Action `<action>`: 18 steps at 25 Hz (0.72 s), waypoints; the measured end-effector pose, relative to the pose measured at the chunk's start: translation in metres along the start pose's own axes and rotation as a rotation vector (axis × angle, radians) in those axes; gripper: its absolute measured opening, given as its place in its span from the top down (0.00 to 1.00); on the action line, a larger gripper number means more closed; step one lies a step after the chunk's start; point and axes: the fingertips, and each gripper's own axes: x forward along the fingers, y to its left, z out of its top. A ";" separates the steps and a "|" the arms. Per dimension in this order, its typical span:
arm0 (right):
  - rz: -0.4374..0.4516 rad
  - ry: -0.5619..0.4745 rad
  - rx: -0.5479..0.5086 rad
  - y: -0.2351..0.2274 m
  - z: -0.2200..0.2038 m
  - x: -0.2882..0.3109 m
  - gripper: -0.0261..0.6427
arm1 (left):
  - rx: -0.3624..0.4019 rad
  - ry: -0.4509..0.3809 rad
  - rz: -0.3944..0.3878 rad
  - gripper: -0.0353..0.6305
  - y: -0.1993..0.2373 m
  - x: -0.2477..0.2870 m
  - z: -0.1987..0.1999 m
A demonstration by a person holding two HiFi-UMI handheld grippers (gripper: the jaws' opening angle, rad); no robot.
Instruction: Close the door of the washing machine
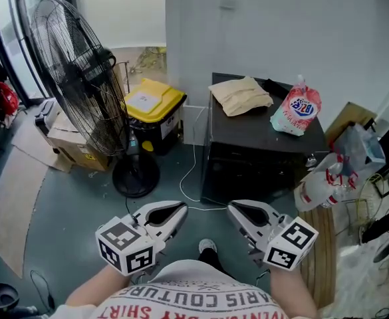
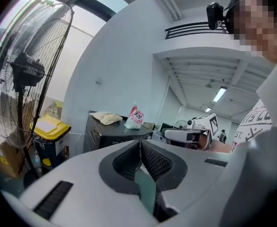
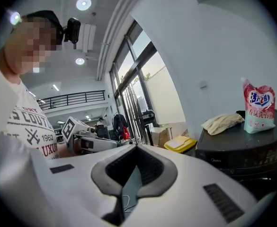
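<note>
Grey-green floor (image 1: 61, 198), white wall behind, cluttered corner. Left tongs (image 1: 182, 207) and right tongs (image 1: 231, 207) are held side by side low in the head view. Tips angle toward each other, near but apart. Both pairs of jaws are pressed together at the tips with nothing between them. Each gripper view shows only the dark ribbed pads meeting.

Washing machine (image 1: 247, 168): black box standing upright, ahead of the right tongs and a little to their right, back to the wall. Its front face is turned toward the tongs and its top is level. Boxy shape, no side clearly the longer from these views, so the long axis is not settled. The front is dark; the door cannot be made out, open or closed not readable.

On the machine's top:
- Beige folded bag (image 1: 241, 95) lies flat, on the side nearer the left tongs.
- Pink-and-white detergent pouch (image 1: 296, 108) stands upright, on the side beyond the right tongs.

Around the tongs:
- Standing fan (image 1: 81, 78) is beyond and to the left of the left tongs, cage upright on a round base.
- Yellow-lidded bin (image 1: 155, 105) is beyond the left tongs, between the fan and the machine.
- Cardboard box (image 1: 68, 141) sits further left, behind the fan's base.
- White cable (image 1: 191, 168) lies on the floor just past both sets of tips, running up by the machine's near left corner.
- Plastic bottles and bags (image 1: 327, 181) are piled to the right of the right tongs, beside the machine.
- Shoe (image 1: 207, 246) is on the floor between the two tongs, behind their tips
</note>
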 end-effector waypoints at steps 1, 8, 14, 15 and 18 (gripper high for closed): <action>0.001 0.000 0.003 0.001 0.000 0.001 0.93 | -0.002 0.001 -0.002 0.90 0.000 0.000 0.000; -0.001 0.012 0.012 0.008 -0.009 0.004 0.93 | -0.008 -0.007 -0.004 0.90 0.003 -0.004 -0.006; 0.002 0.012 0.031 0.010 -0.013 0.004 0.93 | -0.018 -0.006 0.002 0.89 0.004 -0.007 -0.011; 0.005 0.007 0.038 0.011 -0.014 0.004 0.93 | -0.017 -0.006 0.002 0.90 0.004 -0.008 -0.012; 0.012 0.002 0.048 0.012 -0.014 0.007 0.93 | -0.015 0.000 0.005 0.90 0.004 -0.009 -0.012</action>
